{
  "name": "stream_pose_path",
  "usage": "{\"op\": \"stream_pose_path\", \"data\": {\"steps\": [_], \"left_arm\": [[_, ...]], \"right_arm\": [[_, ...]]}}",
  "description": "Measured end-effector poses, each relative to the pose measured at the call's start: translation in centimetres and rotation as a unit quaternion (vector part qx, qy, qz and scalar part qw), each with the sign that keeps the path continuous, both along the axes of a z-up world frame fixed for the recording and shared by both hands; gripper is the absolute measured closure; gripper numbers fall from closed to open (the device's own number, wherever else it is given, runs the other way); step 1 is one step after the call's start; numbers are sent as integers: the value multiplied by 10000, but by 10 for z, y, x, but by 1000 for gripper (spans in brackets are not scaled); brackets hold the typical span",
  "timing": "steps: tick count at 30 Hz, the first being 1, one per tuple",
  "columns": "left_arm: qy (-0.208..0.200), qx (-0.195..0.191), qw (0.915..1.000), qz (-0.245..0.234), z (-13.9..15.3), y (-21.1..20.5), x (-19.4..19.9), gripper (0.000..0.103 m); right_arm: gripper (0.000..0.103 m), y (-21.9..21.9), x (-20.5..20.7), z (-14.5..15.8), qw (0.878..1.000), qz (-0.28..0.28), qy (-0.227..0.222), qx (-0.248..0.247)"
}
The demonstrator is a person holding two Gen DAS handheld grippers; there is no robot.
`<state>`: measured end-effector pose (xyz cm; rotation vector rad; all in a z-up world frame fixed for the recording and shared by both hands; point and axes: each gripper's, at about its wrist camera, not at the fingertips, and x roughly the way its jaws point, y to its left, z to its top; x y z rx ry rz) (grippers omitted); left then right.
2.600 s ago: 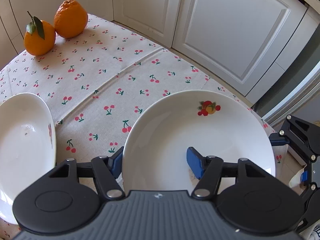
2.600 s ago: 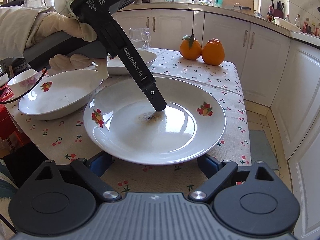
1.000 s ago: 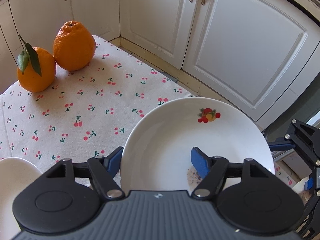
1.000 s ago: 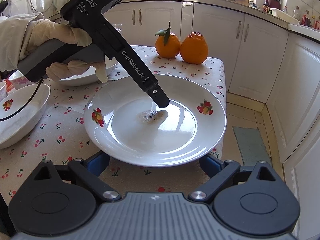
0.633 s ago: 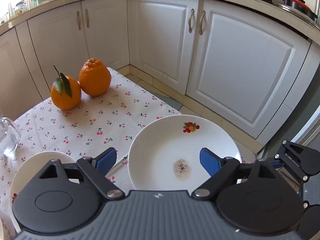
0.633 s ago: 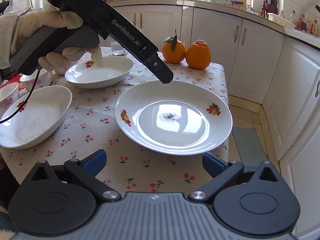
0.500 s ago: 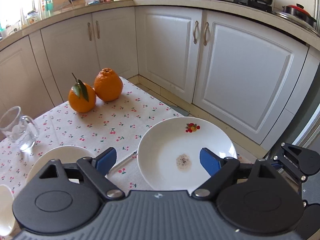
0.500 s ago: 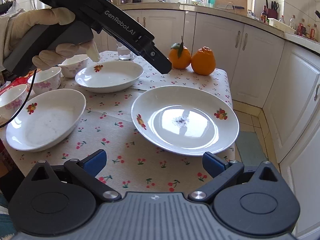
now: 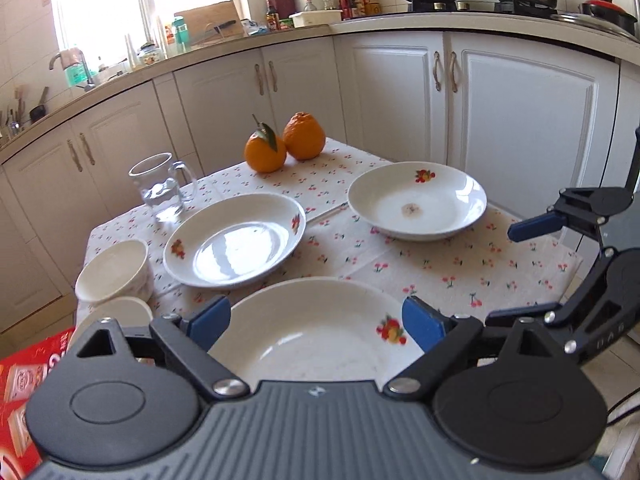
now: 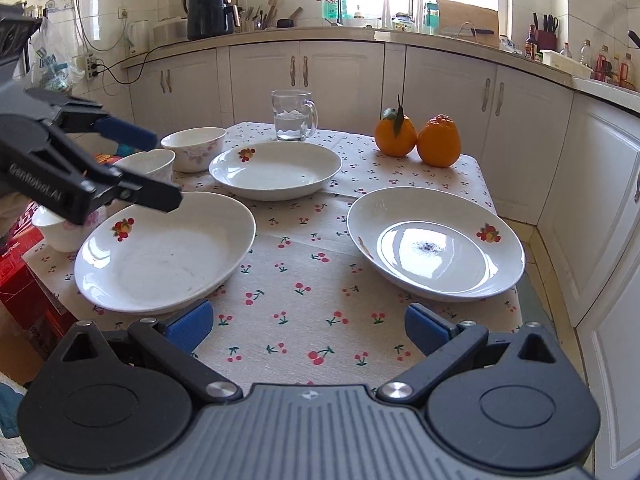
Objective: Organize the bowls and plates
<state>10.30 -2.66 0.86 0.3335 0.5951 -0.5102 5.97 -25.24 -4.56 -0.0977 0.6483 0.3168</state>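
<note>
Three white deep plates with fruit prints lie on the cherry tablecloth. The stained plate (image 10: pixel 436 248) (image 9: pixel 416 204) is at the right, a clean plate (image 10: pixel 276 170) (image 9: pixel 236 240) at the back, and a third plate (image 10: pixel 164 252) (image 9: pixel 312 344) at the near left. My left gripper (image 9: pixel 316 320) (image 10: pixel 164 170) hovers over the third plate's rim with its jaws opening. The plate shows between the fingers, but the pads do not touch it. My right gripper (image 10: pixel 308 326) (image 9: pixel 504 276) stands open over bare cloth at the table's front. Small bowls (image 10: pixel 194 148) (image 9: pixel 114 272) stand at the left.
Two oranges (image 10: pixel 416 136) and a glass mug of water (image 10: pixel 294 116) stand at the back of the table. A red box (image 10: pixel 24 280) sits beside the table's left edge. White cabinets (image 10: pixel 600 220) run close along the right side and the back.
My left gripper has come off the stained plate, drawn back and left across the table, risen and widened its jaws. My right gripper has backed away from that plate.
</note>
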Motion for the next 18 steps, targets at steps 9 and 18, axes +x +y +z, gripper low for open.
{"op": "stream_pose_path", "data": {"steps": [9,18], "left_arm": [[248,-160,9982,522,-28,39,-43,10],[483,-46,9966,667,-46,42,-49,10]], "right_arm": [[0,17,-10,-4,9999,88,24,68],[0,19,4,-6,9996,217,173,1]]}}
